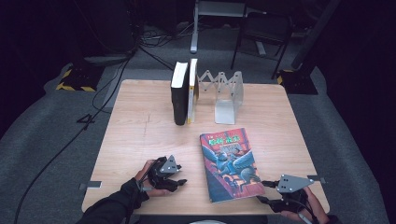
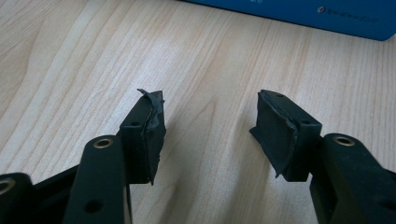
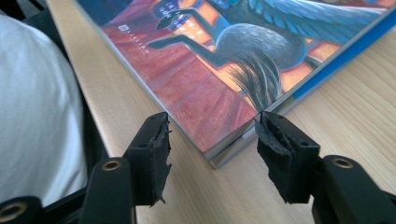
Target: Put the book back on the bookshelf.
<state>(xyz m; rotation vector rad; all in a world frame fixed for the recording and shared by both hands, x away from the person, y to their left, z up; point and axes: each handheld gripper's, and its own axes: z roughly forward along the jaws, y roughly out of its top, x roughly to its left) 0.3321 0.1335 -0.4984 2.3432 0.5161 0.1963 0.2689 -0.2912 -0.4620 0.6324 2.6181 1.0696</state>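
A colourful paperback book (image 1: 229, 163) lies flat, cover up, on the front right of the wooden table (image 1: 140, 135). My right gripper (image 1: 261, 190) is at the book's near right corner. In the right gripper view that gripper (image 3: 212, 123) is open, and the corner of the book (image 3: 201, 70) lies between its jaws, which do not press on it. My left gripper (image 1: 181, 175) rests left of the book, pointing at it. In the left gripper view it (image 2: 210, 107) is open over bare wood, with the book's blue edge (image 2: 299, 11) farther off.
Two books (image 1: 183, 91) stand upright at the back of the table, beside a metal folding book rack (image 1: 224, 93). A chair (image 1: 264, 32) and cables lie on the floor beyond. The table's front edge runs just behind both hands.
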